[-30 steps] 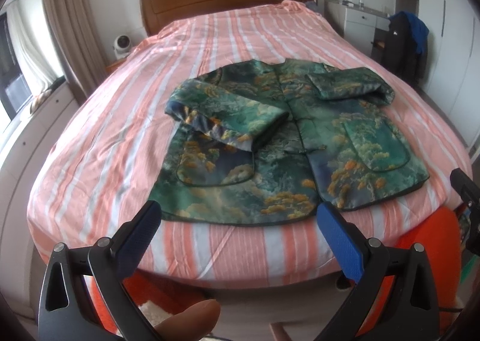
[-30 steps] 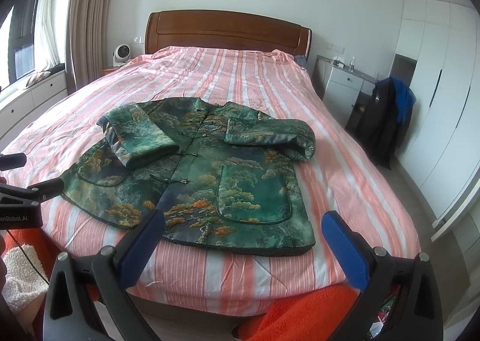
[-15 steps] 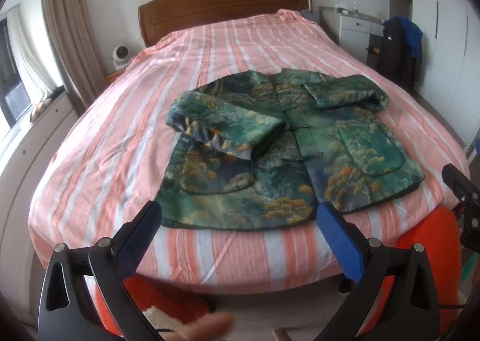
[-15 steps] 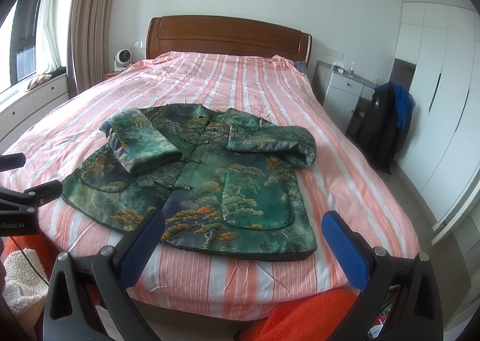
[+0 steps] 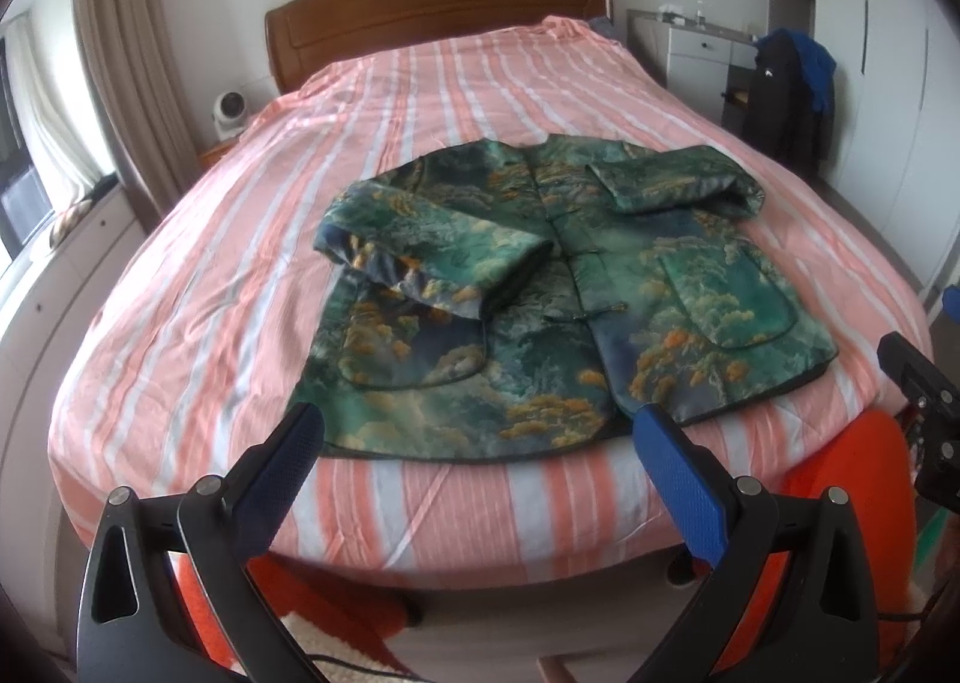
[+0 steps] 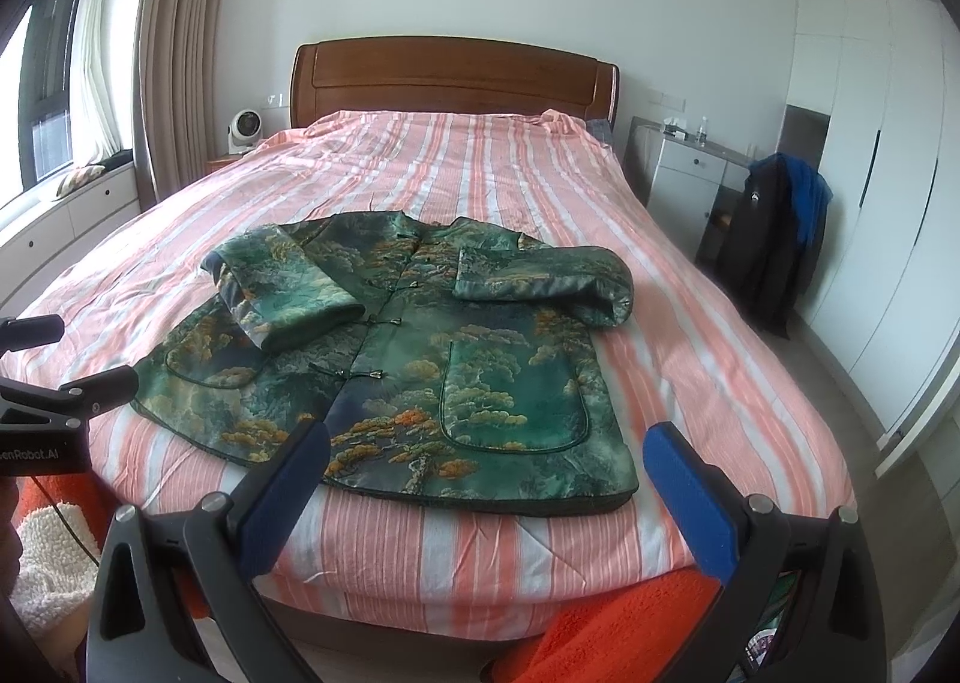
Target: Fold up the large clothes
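Observation:
A green patterned jacket with orange tree prints lies front-up on the striped bed, both sleeves folded in over its chest. It also shows in the right wrist view. My left gripper is open and empty, held off the foot of the bed just short of the jacket's hem. My right gripper is open and empty, also at the foot of the bed near the hem. The right gripper shows at the right edge of the left wrist view.
A wooden headboard stands at the far end. A white dresser and a chair with dark clothes stand to the right. An orange fabric lies below the bed's foot. A small fan sits left of the headboard.
Both grippers have drawn back and tilted up a little, so the jacket sits lower and farther off in both views. The jacket has not moved.

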{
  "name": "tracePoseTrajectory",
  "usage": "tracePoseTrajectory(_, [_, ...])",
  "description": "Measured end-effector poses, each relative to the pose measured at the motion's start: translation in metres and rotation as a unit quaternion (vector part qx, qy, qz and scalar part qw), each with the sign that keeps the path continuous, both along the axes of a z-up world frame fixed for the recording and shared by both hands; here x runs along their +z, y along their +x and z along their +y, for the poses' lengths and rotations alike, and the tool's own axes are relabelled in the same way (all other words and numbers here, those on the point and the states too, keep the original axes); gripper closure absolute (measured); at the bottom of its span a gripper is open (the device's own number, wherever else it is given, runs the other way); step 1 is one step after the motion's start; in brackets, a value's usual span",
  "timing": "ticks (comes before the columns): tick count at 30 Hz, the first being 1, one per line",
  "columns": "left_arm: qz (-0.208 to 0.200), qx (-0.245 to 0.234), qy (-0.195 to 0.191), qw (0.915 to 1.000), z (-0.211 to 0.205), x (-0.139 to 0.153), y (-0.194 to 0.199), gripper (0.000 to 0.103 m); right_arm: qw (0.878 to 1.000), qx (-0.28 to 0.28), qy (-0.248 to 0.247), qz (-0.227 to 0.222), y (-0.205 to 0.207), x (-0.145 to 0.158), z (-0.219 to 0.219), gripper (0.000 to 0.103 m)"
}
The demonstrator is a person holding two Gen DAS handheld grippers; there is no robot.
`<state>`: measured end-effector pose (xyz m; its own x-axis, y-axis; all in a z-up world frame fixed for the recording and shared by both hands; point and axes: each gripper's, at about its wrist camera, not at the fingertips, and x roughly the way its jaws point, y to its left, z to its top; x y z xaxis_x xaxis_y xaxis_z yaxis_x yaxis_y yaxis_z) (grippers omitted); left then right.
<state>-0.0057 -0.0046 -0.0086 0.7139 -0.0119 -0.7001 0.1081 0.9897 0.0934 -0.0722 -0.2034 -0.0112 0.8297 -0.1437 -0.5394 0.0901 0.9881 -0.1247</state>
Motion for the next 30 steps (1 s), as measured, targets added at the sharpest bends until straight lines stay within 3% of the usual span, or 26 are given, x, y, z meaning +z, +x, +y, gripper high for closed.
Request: tracePoseTrajectory(30, [0.008, 0.004, -0.007, 0.9999, 0.0040, -0.0018, 0.0032, 0.000, 1.000, 0.001, 0.005, 0.007, -0.0015, 0.0019, -0.0012, 0.000])
